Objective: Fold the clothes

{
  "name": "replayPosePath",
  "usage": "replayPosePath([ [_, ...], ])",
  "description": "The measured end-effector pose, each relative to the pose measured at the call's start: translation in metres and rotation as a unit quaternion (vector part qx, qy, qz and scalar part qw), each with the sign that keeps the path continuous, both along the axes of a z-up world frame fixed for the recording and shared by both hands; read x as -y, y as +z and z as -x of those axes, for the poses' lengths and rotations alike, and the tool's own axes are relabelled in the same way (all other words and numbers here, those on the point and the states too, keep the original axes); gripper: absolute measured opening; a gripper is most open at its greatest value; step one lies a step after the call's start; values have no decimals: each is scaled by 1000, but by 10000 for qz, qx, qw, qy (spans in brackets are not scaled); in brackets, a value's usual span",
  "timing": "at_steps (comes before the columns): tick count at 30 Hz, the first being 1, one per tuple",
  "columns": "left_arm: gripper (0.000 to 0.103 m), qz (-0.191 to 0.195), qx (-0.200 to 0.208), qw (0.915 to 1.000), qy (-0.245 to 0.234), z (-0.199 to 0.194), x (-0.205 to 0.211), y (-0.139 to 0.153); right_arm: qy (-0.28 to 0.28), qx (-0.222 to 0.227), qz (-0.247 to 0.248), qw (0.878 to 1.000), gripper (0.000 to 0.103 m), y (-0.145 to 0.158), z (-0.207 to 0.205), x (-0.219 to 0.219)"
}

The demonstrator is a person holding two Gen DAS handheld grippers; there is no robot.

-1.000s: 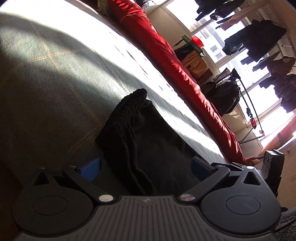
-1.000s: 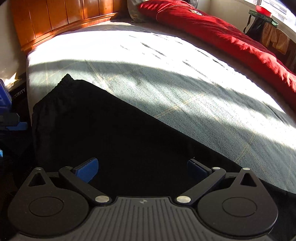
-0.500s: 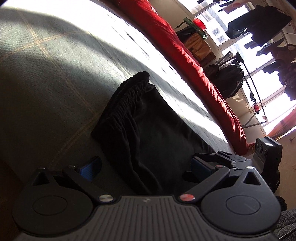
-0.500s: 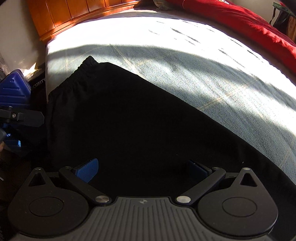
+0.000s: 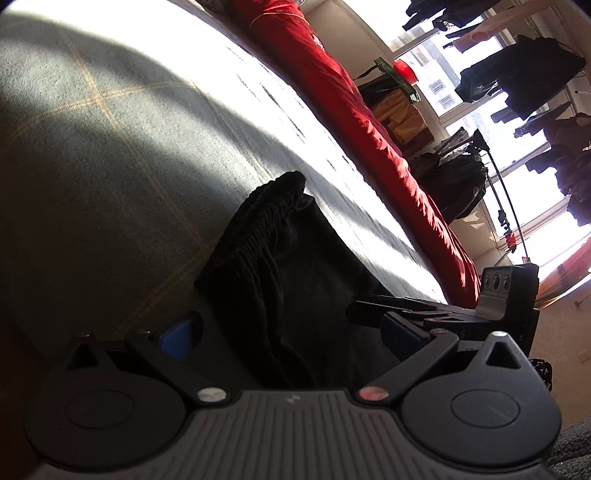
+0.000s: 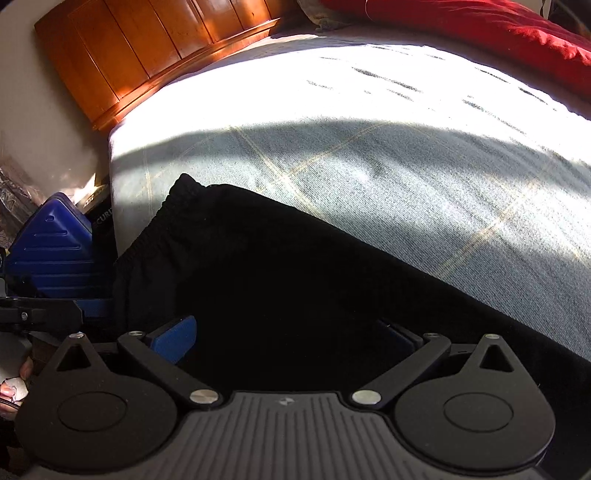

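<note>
Both sets of fingers are spread wide with nothing between them: the left gripper [image 5: 288, 334] shows its blue pads far apart at the lower middle of the left wrist view, and the right gripper [image 6: 284, 338] stands the same way in the right wrist view. Black trousers [image 6: 295, 277] lie flat on the grey checked bed cover [image 6: 388, 166], filling the lower centre of the right view, their gathered waistband [image 5: 258, 229] pointing toward the centre of the left view. In the right view the garment's left border sits just beside the mattress edge, where the cover drops away at middle left; a blue case [image 6: 51, 243] stands beyond that edge. Above and to the right of the trousers the cover is bare and sunlit, bounded by a wooden headboard [image 6: 147, 48] at upper left and a red quilt [image 6: 480, 22] at upper right. In the left view the right gripper's body enters from the lower right, low over the cloth. Fingertips of a hand [image 6: 14, 387] show at the right view's lower left edge.
</note>
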State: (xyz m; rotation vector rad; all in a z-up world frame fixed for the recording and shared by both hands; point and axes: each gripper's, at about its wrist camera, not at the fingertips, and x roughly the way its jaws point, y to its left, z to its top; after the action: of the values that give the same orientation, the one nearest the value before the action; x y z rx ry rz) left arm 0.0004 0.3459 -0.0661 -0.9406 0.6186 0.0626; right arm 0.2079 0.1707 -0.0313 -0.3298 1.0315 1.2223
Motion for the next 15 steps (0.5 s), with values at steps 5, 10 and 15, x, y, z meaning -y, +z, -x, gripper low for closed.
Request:
replayPosePath([
  [5,102,171,27,9998,-22,-1,-3,-4,-552,-312,-341,9974,103,3,-30,-10],
  [10,102,246,106,9996,6,-3,-6,-5,-586,-1401,-692,9860,103,12,-31,-3],
  [15,102,349,167,9992,104,0,-11,-6,-618,-1832,-557,9796,103,-4,-26,-16],
])
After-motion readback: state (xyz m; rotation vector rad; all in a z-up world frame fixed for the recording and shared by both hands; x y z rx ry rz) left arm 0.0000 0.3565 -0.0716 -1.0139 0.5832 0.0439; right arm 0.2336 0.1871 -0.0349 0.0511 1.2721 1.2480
